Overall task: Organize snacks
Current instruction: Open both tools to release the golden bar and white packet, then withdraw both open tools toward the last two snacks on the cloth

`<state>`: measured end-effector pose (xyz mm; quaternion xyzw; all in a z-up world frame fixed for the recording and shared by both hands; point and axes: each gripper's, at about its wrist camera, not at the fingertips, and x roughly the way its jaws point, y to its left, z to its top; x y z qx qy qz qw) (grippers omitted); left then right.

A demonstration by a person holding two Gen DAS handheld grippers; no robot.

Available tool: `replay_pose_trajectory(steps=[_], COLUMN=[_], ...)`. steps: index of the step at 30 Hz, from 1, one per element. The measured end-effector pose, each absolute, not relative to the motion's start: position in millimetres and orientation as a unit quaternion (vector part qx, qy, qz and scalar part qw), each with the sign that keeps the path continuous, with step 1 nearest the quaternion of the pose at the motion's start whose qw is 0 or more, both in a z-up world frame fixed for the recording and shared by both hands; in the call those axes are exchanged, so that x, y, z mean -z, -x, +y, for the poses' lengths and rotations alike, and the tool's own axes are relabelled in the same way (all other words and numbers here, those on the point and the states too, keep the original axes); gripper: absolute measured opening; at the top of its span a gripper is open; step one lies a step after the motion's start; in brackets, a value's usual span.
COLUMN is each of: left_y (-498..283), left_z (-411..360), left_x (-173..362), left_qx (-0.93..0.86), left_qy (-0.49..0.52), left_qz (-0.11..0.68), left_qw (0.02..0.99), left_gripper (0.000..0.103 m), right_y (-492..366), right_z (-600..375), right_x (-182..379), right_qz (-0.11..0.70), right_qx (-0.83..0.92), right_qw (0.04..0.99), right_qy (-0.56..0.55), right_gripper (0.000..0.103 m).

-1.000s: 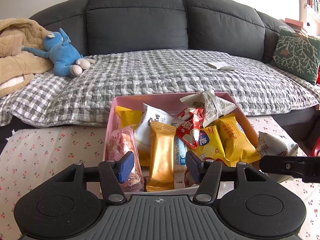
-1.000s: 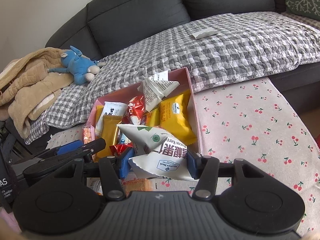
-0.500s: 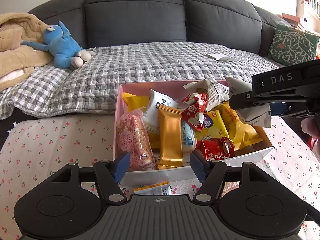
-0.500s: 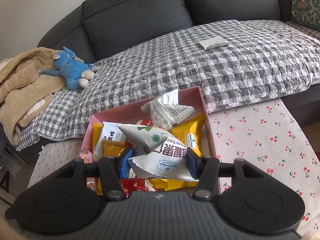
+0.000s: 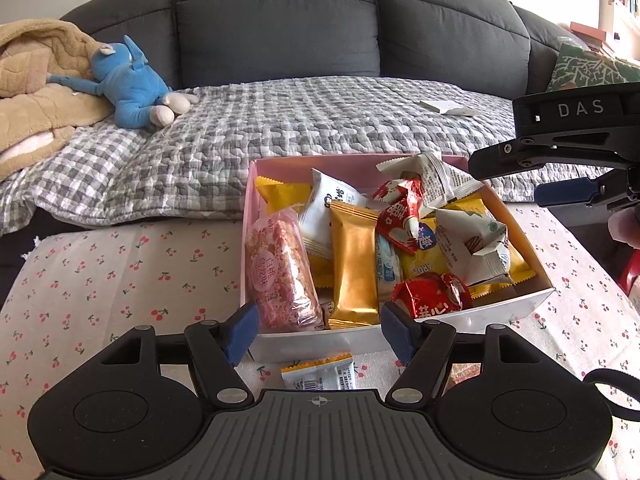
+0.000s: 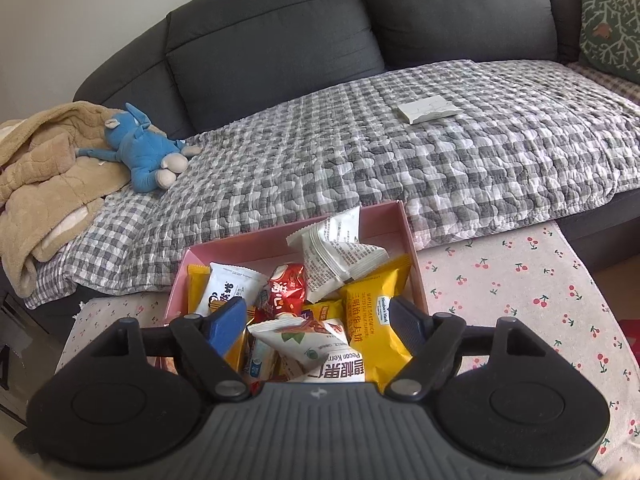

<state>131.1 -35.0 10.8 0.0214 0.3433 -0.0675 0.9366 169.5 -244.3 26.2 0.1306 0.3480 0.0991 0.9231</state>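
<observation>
Snacks piled in the pink box, one packet outside it.

The pink box (image 5: 400,334) sits at the surface's far edge, by the sofa, so packets drop straight in; the right gripper (image 6: 316,320) hovers over the white pecan packet (image 6: 320,354), jaws wide and empty. The left gripper (image 5: 318,330), jaws also wide, waits at the box's near wall. Only the left view shows the small packet (image 5: 318,372) lying on the surface outside the box; only the right view reads the packet's label.
</observation>
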Motion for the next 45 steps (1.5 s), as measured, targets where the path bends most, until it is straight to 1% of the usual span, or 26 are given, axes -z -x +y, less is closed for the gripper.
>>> replay_pose_trajectory(steps=[6, 14, 18, 25, 29, 31, 34, 39, 45], left_y=[-124.2, -109.6, -100.1, -82.9, -75.0, -71.1, -66.1, -58.5, -60.6], left_z=[-35.7, -33.7, -30.2, -25.0, -22.2, -21.3, -19.7, -10.9, 5.1], left_x=[-15.8, -24.0, -25.9, -23.3, -21.3, -20.2, -17.1, -7.8, 9.8], left_qx=[0.069, 0.072, 0.074, 0.073, 0.076, 0.079, 0.086, 0.11, 0.133], left_qy=[-0.026, -0.041, -0.049, -0.077, -0.082, -0.086, -0.092, -0.099, -0.087], left_qz=[0.343, 0.341, 0.343, 0.345, 0.348, 0.347, 0.346, 0.329, 0.33], left_qw=[0.937, 0.936, 0.935, 0.932, 0.931, 0.93, 0.93, 0.933, 0.931], left_gripper=[0.073, 0.074, 0.078, 0.079, 0.081, 0.084, 0.085, 0.089, 0.091], right_y=[-156.0, -135.2, -123.3, -104.2, -94.7, -90.3, -84.4, -75.9, -71.0], right_z=[-247.1, -252.6, -254.4, -255.8, -255.6, -255.6, -253.2, -248.4, -239.9], right_x=[-29.3, -33.6, -36.5, -34.3, -29.1, -25.8, -20.0, -7.6, 14.1], right_qz=[0.349, 0.347, 0.341, 0.337, 0.337, 0.338, 0.338, 0.336, 0.343], right_qx=[-0.099, -0.098, -0.101, -0.105, -0.105, -0.105, -0.102, -0.1, -0.098], right_qw=[0.923, 0.925, 0.927, 0.931, 0.932, 0.932, 0.933, 0.936, 0.934], right_qy=[-0.125, -0.121, -0.117, -0.094, -0.083, -0.078, -0.064, -0.041, -0.02], right_gripper=[0.08, 0.084, 0.09, 0.095, 0.097, 0.098, 0.099, 0.102, 0.102])
